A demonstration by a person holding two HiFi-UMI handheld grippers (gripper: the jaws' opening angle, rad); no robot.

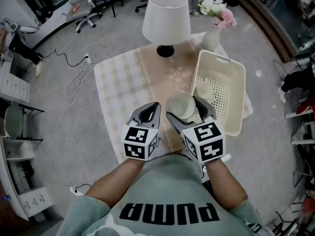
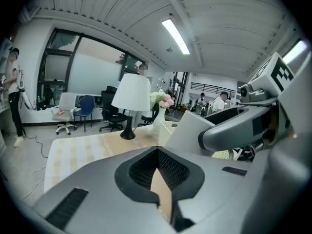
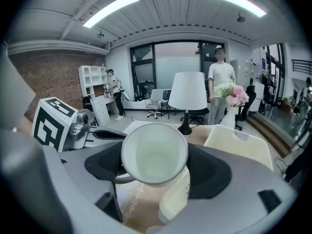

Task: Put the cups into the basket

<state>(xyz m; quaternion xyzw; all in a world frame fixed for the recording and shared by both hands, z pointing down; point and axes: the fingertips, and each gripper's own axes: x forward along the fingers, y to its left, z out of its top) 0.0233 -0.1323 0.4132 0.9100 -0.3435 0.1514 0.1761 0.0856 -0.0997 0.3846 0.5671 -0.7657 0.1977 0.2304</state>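
Head view and both gripper views. The only legible lettering is "PUMA" (image 1: 170, 213) in black capitals on the person's grey-green shirt, upside down at the near edge; each gripper carries a cube printed with black-and-white square markers. The right gripper (image 1: 183, 108) has its dark padded fingers clamped on the sides of a pale, smooth round cup (image 1: 180, 104), which is held above the table (image 1: 110, 73) just left of the basket (image 1: 242, 82). In the right gripper view this cup (image 3: 154, 150) fills the gap of the right gripper (image 3: 155, 156), with its open mouth facing the camera. The basket is cream plastic and rectangular, with perforated walls and floor and a cut-out handle at its far end. It lies at the right of the table, and a second cup (image 1: 204, 90) of the same kind is inside it. The left gripper (image 1: 156, 107) is level with the right one and to its left, its textured black fingers closed together on nothing (image 2: 157, 152). The table wears a cloth checked in cream, with a tan embroidered band. At the far side are a lamp (image 1: 166, 16) with a white conical shade and a white vase (image 1: 211, 39) of pink and white flowers.
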